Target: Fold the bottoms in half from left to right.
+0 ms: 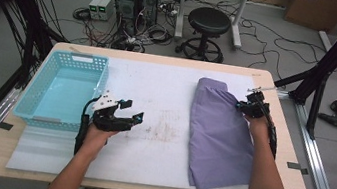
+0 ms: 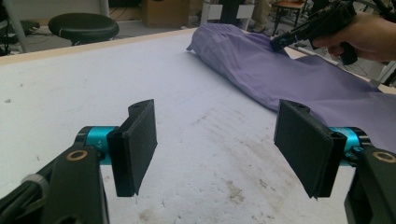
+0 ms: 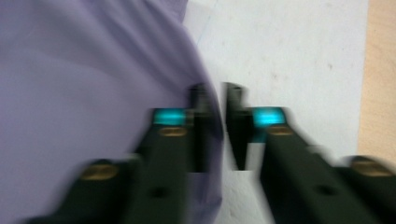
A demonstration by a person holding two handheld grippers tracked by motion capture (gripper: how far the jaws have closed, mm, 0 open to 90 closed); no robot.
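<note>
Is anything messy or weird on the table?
Yes: the white mat has brownish smudges near its middle, beside the purple cloth. The cloth lies folded but a bit crooked. The blue basket looks fine.

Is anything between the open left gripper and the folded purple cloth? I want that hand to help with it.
Nothing visible stands in the way. Between the left gripper and the folded purple cloth lies only bare, stained white table cover. The light blue plastic basket sits on the gripper's other side.
</note>
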